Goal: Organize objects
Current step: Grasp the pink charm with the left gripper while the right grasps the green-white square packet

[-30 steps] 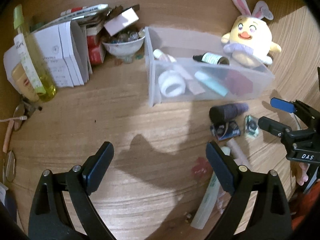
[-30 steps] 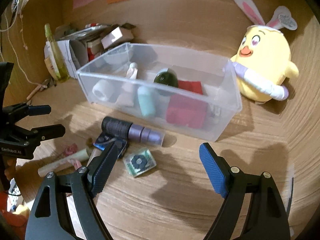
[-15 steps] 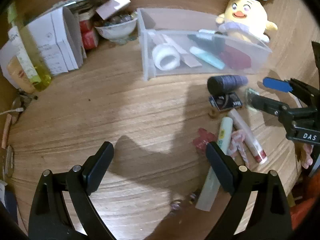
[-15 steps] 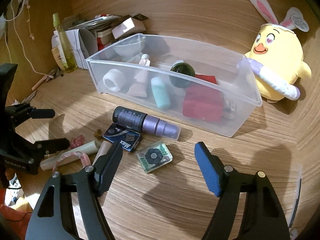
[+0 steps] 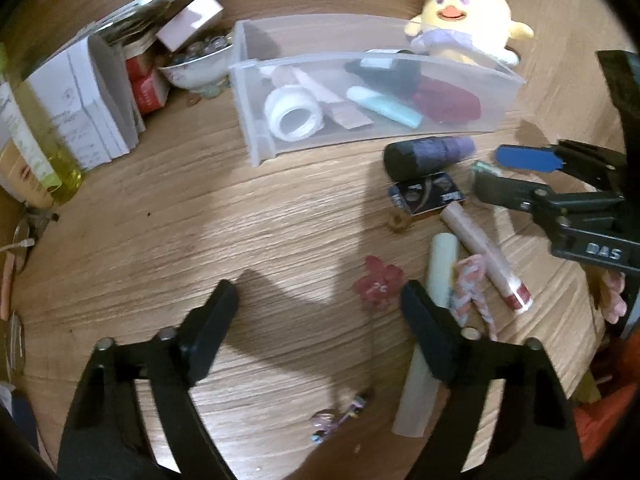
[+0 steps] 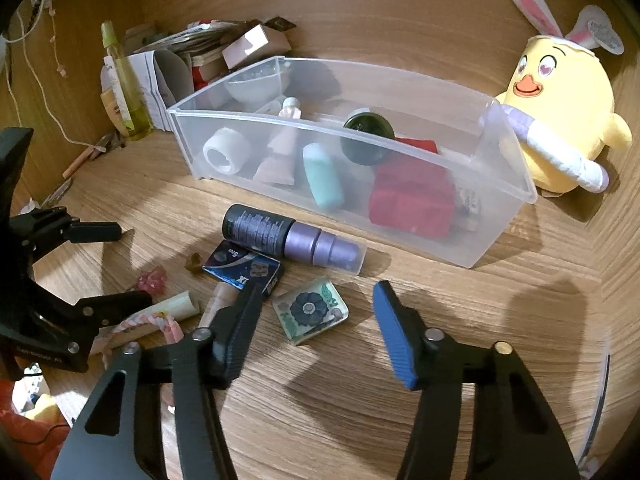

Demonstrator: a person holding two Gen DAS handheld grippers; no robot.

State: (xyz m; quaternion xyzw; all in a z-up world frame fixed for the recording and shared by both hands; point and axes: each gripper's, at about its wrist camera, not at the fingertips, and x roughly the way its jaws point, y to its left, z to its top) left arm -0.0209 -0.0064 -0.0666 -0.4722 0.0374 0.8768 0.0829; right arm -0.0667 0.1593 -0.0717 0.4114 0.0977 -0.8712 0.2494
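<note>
Both grippers pulled back — right gripper (image 6: 316, 316) and left gripper (image 5: 320, 316) gape empty; clear bin (image 6: 400, 236) part-filled, purple bottle (image 6: 288, 236), square tile (image 6: 310, 310), tubes left.

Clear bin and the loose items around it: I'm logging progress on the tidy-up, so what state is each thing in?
Clear bin: open-topped, partly filled.
Purple bottle: lying on the table, outside the bin.
Flower tile: flat on the table, between the right tool's fingers.
Right tool: open, empty.
Left tool: open, empty.
Plush chick: upright beside the bin.
</note>
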